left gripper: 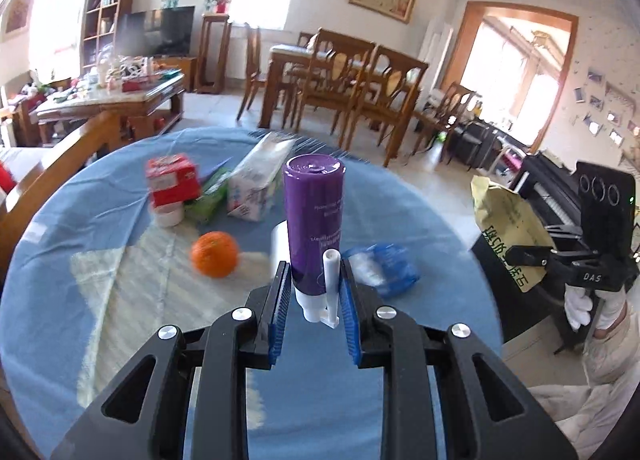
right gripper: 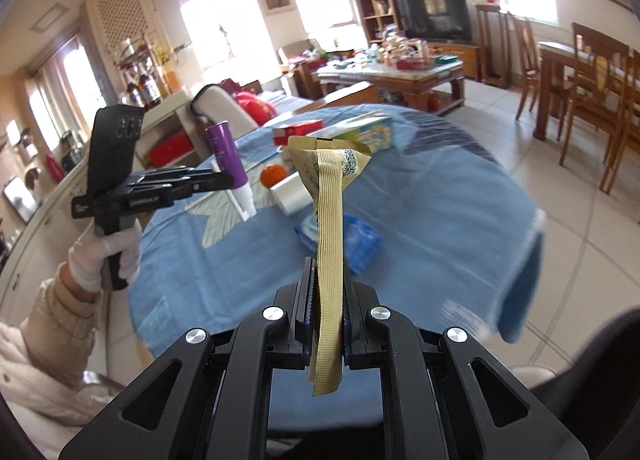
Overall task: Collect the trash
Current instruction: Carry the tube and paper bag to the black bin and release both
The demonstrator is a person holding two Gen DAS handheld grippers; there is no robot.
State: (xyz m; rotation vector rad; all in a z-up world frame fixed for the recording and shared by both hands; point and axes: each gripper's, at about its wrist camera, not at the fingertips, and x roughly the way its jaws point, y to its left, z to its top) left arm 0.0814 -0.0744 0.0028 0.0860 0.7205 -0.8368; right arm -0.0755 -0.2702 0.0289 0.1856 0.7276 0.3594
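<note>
you have something in each hand, so the job now is to carry both off cleanly. your left gripper [left gripper: 313, 292] is closed on the purple bottle [left gripper: 314, 216], pinching it low, near the white nozzle end, so most of its length stands free above the jaws; keep that hand upright and move it smoothly, since a tall load held at one end will probably swing if you tilt it. your right gripper [right gripper: 326, 296] is closed on the gold paper bag [right gripper: 328, 164], and from its own camera you see only a thin folded strip of it between the jaws, so i would not trust that grip to a quick jerk. the rest of the litter is on the blue table [left gripper: 120, 200]: a red box [left gripper: 173, 180], a white carton [left gripper: 256, 184], a crumpled blue bag [left gripper: 384, 268], and an orange [left gripper: 215, 254] that may not be trash at all. no bin shows in either view, so find it before you swing away. the left camera shows the bag's broad printed side hanging off to your right, clear of the table; the right camera shows your gloved left hand [right gripper: 106, 256] on its handle and the bottle tilted in the jaws above the table.
</note>
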